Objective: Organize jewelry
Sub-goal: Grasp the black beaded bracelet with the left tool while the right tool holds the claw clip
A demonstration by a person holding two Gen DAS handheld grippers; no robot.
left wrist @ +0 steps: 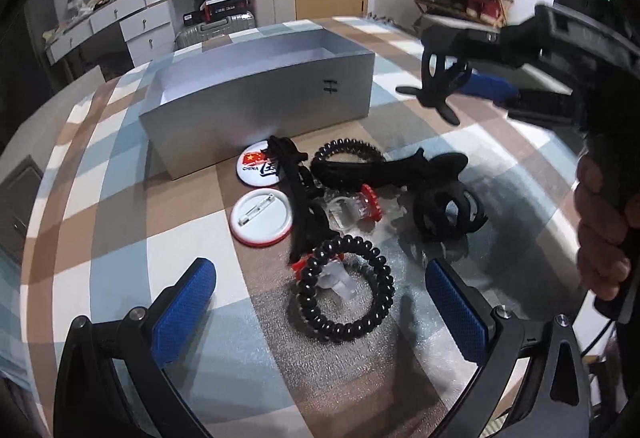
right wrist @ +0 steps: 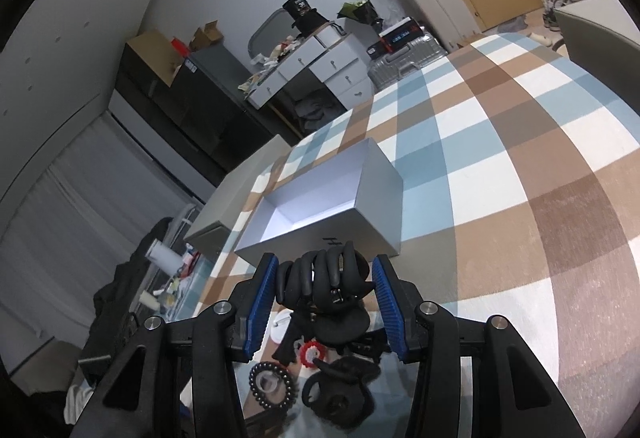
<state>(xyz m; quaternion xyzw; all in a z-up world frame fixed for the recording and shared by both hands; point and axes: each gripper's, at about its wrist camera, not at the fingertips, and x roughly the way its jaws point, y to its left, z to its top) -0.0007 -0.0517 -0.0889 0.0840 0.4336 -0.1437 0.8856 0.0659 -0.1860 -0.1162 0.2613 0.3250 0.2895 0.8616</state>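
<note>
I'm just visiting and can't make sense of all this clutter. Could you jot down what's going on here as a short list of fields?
Setting: checked cloth on a table
Container: open grey box, nothing visible inside
Right gripper: shut on a black claw clip, held in the air near the box
Left gripper: open, empty, low over the pile
Still on the cloth: black spiral hair tie, another black claw clip, two round badges, one face down
Progress: no item in the box yet
</note>
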